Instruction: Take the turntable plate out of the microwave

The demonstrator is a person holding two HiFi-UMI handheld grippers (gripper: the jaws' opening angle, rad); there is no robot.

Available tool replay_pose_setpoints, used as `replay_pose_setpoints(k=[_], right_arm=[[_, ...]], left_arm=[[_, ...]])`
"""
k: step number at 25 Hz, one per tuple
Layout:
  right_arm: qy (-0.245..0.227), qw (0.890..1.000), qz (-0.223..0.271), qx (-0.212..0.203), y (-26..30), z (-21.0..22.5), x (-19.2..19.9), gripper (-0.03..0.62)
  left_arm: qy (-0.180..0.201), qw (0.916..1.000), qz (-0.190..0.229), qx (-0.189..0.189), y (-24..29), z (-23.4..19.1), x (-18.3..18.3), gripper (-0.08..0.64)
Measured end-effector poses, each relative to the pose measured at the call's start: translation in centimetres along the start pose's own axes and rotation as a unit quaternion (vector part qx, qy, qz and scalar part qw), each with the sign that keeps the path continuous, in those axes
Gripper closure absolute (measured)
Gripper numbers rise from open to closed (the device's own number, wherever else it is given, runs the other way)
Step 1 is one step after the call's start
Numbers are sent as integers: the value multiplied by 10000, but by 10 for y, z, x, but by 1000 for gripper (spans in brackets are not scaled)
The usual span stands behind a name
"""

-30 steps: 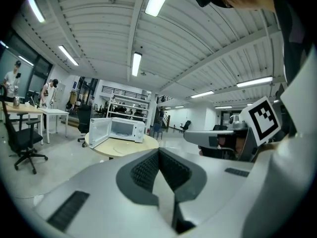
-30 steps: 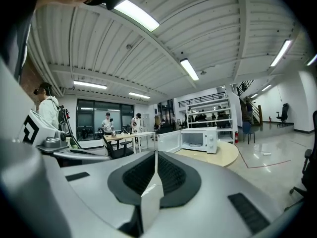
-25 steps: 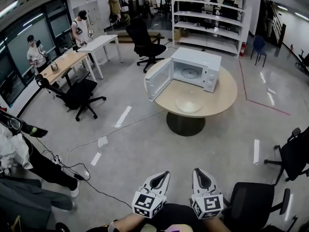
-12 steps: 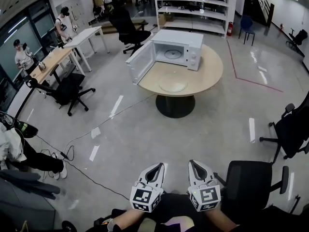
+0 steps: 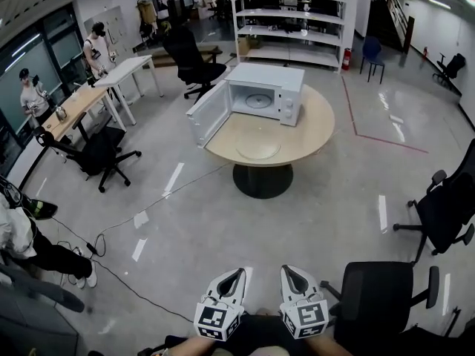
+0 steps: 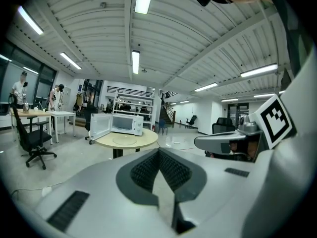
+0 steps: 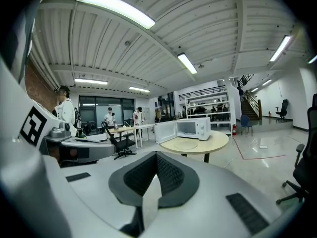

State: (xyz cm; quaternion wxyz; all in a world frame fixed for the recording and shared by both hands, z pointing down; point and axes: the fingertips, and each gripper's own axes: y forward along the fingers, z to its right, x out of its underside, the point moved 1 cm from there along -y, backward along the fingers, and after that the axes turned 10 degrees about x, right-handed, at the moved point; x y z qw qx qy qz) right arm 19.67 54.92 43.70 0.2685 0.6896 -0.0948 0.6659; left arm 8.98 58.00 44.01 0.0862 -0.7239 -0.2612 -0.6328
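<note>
My left gripper (image 5: 236, 273) and right gripper (image 5: 291, 270) hang side by side at the bottom of the head view, low over a grey floor and well apart from the round table (image 5: 319, 136) across the room. In the left gripper view my jaws are pressed together at the tips with nothing between them; the right gripper view shows the same, closed and empty. The white microwave (image 5: 266, 93) stands at the far edge of the tabletop, its door (image 5: 208, 114) swung wide over the left edge. The clear turntable plate (image 5: 258, 148) lies flat on the tabletop just in front of the open microwave, towards the near edge, touching neither gripper. A black office chair (image 5: 386, 295) stands just beside my right gripper. People stand by the desks (image 5: 78, 102) at far left.
</note>
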Motion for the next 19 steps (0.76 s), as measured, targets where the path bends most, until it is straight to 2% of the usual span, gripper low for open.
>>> replay_pose_setpoints(k=[6,12,19], right_arm=[[-83,9999,116,-39,2,-3,-4,577],[-197,9996,184,-99,4,-5,-7,577],[-192,9997,130,-115,5,-7,-7,577]], left_arm=[[137,9998,-32,132,1,6,4,514],[175,9998,56,28,-1,3,1,514],[54,9999,91,-127,-5,-5,-1,514]])
